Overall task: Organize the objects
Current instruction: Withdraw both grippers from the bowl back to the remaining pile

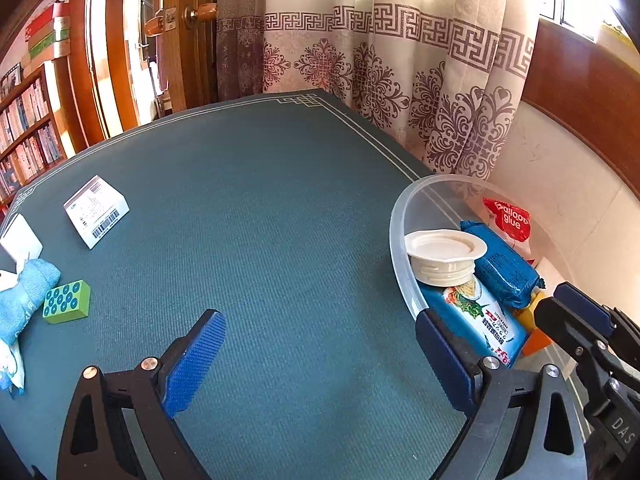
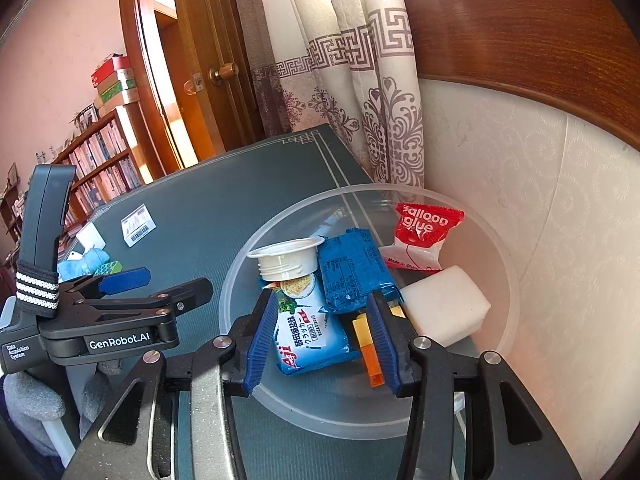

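A patterned curtain point(image 1: 400, 80) hangs behind the green table point(image 1: 260, 220); a clear bowl point(image 2: 508, 292) sits at its right edge, holding a white foam block point(image 2: 444, 304), two blue snack packets, a red glue sachet point(image 2: 424, 236) and a white cap point(image 2: 286, 260); the right gripper point(image 2: 320, 332) is over the bowl, jaws partly apart astride the lighter cracker packet point(image 2: 308, 332), pads not visibly pressing it; the left gripper point(image 1: 320, 356) hangs spread wide over bare cloth; a white box point(image 1: 96, 210) and green block point(image 1: 66, 302) lie far left.

Green-clothed table point(image 1: 280, 220): bowl point(image 1: 400, 200), box point(image 1: 96, 210), block point(image 1: 67, 301).
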Demonstrator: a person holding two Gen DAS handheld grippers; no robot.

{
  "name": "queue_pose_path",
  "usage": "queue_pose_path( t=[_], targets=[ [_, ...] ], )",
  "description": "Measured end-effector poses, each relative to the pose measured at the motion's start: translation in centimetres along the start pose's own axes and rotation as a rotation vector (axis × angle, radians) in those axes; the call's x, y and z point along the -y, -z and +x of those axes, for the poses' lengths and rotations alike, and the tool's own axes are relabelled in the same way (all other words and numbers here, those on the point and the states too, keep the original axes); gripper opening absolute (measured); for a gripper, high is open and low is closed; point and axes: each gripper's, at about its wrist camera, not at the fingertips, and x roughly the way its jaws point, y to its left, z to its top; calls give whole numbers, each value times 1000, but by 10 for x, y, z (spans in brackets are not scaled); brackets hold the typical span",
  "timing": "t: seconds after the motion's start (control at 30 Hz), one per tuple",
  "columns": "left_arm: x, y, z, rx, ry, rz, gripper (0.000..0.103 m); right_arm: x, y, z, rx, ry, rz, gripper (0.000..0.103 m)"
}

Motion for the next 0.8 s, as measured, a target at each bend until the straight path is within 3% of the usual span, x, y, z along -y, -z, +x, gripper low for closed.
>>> queue_pose_path(
  t=[0.4, 0.8],
  targets=[
    [-56, 16, -24, 13, -85, -93, 99, -38, 0, -4, 2, -65, -19, 51],
    [-114, 30, -39, 13, -167, -204, 99, -82, 17, 18, -96, -156, -73, 52]
  ],
)
